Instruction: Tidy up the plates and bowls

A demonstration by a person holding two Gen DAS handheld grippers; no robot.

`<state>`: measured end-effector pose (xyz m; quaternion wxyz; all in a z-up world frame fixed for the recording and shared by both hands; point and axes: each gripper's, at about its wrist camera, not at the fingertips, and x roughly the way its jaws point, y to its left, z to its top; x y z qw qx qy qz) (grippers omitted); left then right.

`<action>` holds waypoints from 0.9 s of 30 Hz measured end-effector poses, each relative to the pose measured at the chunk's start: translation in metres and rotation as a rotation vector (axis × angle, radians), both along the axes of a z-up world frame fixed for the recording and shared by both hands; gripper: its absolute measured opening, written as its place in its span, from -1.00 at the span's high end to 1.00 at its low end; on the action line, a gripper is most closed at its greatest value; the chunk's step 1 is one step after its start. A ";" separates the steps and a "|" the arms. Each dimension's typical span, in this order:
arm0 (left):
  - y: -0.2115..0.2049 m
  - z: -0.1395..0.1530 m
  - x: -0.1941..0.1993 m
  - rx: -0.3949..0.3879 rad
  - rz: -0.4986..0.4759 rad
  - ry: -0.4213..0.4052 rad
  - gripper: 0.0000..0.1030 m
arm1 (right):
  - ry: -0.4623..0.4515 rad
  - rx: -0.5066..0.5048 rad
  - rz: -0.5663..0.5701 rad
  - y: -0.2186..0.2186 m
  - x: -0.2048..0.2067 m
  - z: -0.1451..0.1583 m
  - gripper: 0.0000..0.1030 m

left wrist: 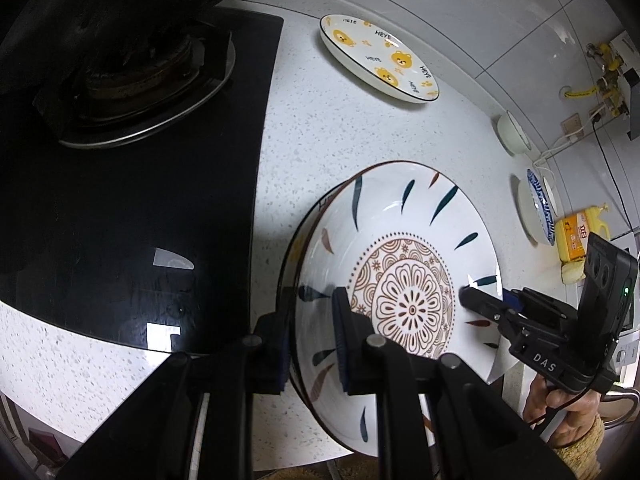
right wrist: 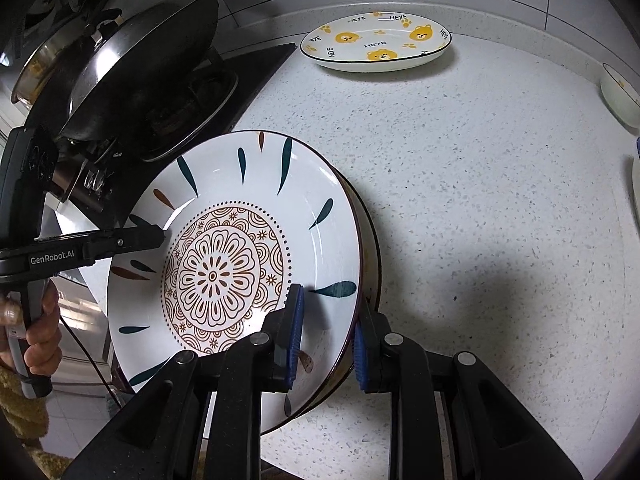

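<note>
Speckled white countertop (right wrist: 480,208) is running beside a black stove (left wrist: 132,208), with a wok (right wrist: 136,80) sitting on the burner. Both grippers are gripping a flower-patterned plate (right wrist: 240,248) that is resting on top of another dish, whose dark rim is peeking out beneath it; so one stacking step appears to be finishing.

Remaining pieces are lying apart: a bear plate (left wrist: 378,58) at twelve o'clock near the wall, a small white bowl (left wrist: 512,134) at two o'clock, and a blue-rimmed dish (left wrist: 538,208) at three o'clock. Most of the sorting looks undone.

In its own view, the left gripper (left wrist: 310,344) is pinching the plate's rim at seven o'clock, jaws narrow, one pad inside, one outside. The right gripper (right wrist: 328,340) is clamping the opposite rim at five o'clock in the right view, likewise narrow.
</note>
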<state>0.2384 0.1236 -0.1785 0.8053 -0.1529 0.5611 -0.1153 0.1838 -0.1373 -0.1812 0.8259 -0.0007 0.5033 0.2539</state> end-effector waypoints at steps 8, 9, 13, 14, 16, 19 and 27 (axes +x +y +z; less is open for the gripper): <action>0.002 0.004 0.001 -0.011 -0.002 -0.011 0.70 | 0.015 0.001 0.015 -0.001 0.003 0.001 0.62; 0.003 0.003 0.001 -0.016 -0.001 -0.008 0.70 | 0.018 0.003 0.015 -0.002 0.004 0.002 0.62; 0.004 0.007 0.000 0.009 0.002 -0.021 0.70 | -0.002 -0.001 0.015 -0.006 0.003 0.007 0.62; 0.005 0.010 0.000 0.046 0.010 -0.033 0.69 | -0.008 -0.005 0.015 -0.006 0.002 0.009 0.62; 0.008 0.013 -0.001 0.036 0.014 -0.046 0.70 | -0.017 -0.004 0.007 -0.009 0.002 0.013 0.61; 0.006 0.019 -0.003 0.059 0.015 -0.069 0.70 | -0.024 -0.021 0.000 -0.012 0.002 0.013 0.56; -0.006 0.035 -0.009 0.154 0.008 -0.109 0.64 | -0.058 -0.026 -0.011 -0.021 -0.004 0.023 0.28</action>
